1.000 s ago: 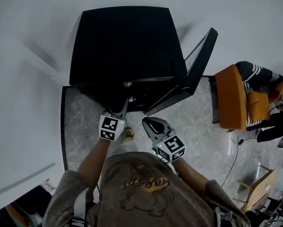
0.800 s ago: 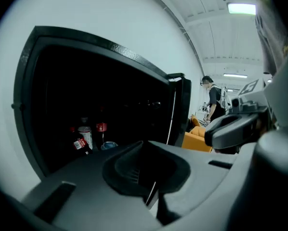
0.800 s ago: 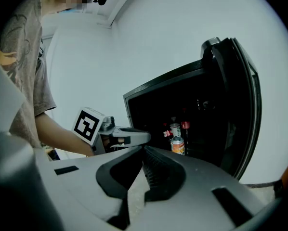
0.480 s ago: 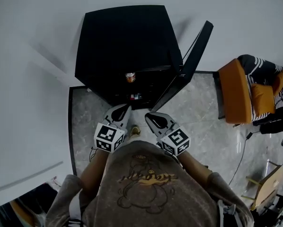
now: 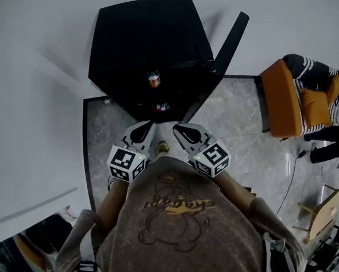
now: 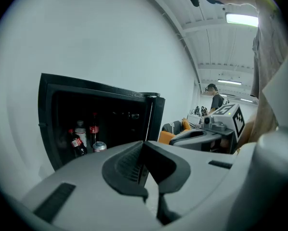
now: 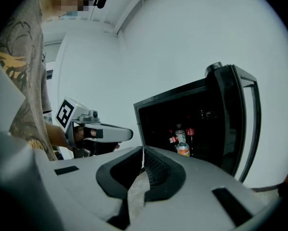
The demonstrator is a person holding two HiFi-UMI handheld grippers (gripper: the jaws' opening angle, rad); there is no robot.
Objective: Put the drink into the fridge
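Fridge (image 5: pixel 141 38) mouth open, front approach free; door (image 5: pixel 225 52) swung right; can (image 5: pixel 153 79), bottles (image 6: pixel 84 134) stand inside.

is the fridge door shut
No, the fridge door stands swung wide open, and an orange can shows inside.

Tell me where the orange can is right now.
In the head view the orange can stands on a shelf inside the open black fridge; the right gripper view shows it next to the cola bottles.
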